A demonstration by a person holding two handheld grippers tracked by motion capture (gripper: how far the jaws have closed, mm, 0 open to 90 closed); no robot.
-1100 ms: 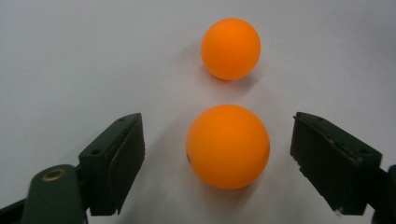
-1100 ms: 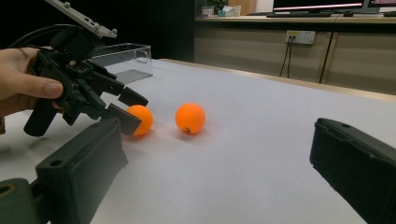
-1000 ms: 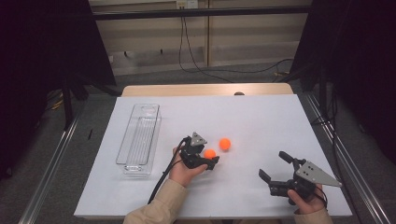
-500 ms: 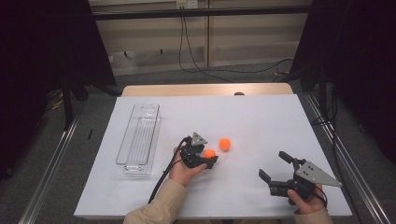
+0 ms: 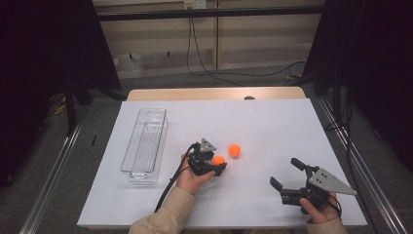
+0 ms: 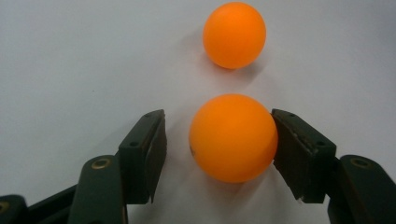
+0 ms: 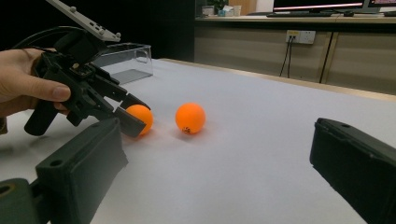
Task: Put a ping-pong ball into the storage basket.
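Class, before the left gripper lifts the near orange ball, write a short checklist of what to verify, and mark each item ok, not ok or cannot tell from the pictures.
1. Near ball sits between the jaws of the left gripper: ok.
2. Both pads press on it: not ok. The jaws have just been closing; one pad touches, the other stands off with a gap.
3. Far ball lies apart from the jaws: ok.
4. Right gripper is out of the way, open, holding nothing: ok.
5. Clear tray at the table's left is free to receive a ball: ok.
6. Grip firm enough to lift: cannot tell.
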